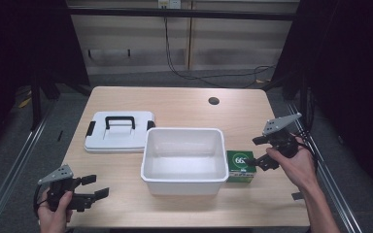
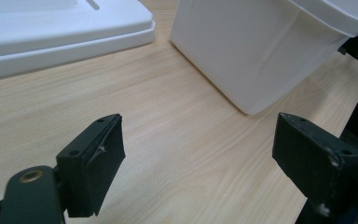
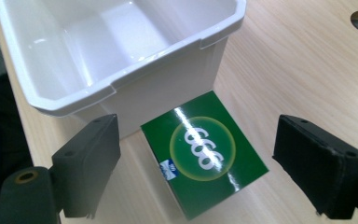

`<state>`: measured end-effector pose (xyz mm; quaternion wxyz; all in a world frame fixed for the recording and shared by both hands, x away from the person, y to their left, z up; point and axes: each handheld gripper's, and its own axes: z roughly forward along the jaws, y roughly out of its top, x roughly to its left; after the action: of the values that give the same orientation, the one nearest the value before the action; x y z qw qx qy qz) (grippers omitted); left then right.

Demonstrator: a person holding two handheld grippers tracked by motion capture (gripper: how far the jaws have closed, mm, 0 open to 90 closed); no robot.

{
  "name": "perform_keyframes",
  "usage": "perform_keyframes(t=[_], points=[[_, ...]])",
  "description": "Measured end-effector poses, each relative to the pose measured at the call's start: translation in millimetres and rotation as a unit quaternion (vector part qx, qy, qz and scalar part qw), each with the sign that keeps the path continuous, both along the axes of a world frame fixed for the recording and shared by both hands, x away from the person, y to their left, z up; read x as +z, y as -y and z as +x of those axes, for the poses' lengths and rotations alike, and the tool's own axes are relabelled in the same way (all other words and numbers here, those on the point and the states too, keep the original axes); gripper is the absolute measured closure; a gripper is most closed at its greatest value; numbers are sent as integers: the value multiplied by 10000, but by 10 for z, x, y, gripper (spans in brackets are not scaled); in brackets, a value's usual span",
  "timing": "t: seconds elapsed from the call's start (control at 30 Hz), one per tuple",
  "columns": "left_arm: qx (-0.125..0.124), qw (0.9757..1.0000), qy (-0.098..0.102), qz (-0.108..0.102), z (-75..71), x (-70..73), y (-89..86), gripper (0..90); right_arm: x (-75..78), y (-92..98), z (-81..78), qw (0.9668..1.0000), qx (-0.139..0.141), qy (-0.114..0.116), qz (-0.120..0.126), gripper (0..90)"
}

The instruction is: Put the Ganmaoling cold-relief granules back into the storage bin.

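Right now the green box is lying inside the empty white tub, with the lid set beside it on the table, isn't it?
Not quite. The green box sits on the table against the outside of the white tub, as the high view shows. The tub is empty, and the lid lies beside it.

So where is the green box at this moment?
In the high view the green box lies on the table's right side, against the white bin's right wall, with the open right gripper directly over it.
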<state>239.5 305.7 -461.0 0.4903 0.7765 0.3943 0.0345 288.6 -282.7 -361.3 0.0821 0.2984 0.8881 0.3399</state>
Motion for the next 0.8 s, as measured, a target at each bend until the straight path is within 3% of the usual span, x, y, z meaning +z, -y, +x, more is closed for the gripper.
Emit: perform_keyframes(t=[0.07,0.23,0.3,0.43,0.63,0.8], points=[[-11,10000,-7,0,0,-1,2,167,16,-20,25,9998,132,33,-140,137],[1,10000,0,-1,0,0,0,167,27,-86,88,9986,449,154,-229,123],[13,10000,-9,4,1,-1,4,167,34,-125,99,9977,604,96,-284,122],[-8,10000,-1,3,0,0,1,167,38,-197,149,9941,848,-39,-670,120],[34,10000,-1,14,0,1,-5,167,-4,-238,213,9896,1089,-302,-889,126],[35,10000,-2,12,0,-1,1,167,-35,-276,243,9861,1235,-279,-1076,118]])
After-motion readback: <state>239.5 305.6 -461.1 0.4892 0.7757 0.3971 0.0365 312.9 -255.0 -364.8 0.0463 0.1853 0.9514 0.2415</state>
